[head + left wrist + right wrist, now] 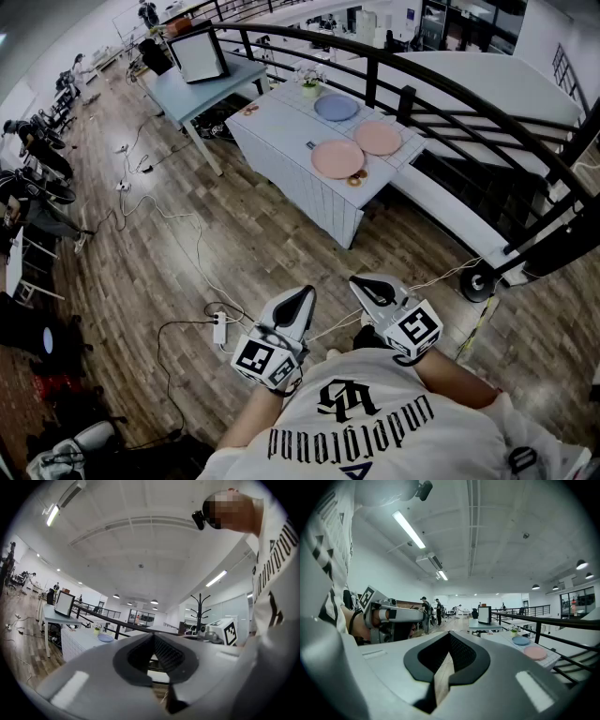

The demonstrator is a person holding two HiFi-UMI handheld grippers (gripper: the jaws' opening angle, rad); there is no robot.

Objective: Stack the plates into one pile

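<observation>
I hold L gripper (302,295) and R gripper (367,284) at my chest w/ jaws together on nothing, as I'm not at the table (281,131) yet. Blue plate (336,107), pink plate (378,137) and 2nd pink plate (337,158) lie unstacked there (none on another), well away.

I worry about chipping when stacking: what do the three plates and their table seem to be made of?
Blue plate, far pink plate, near pink plate: smooth, evenly coloured, matte with no glare; plastic or matte ceramic, too distant to tell. Table: white, ribbed side panels; probably painted wood or laminate.
</observation>
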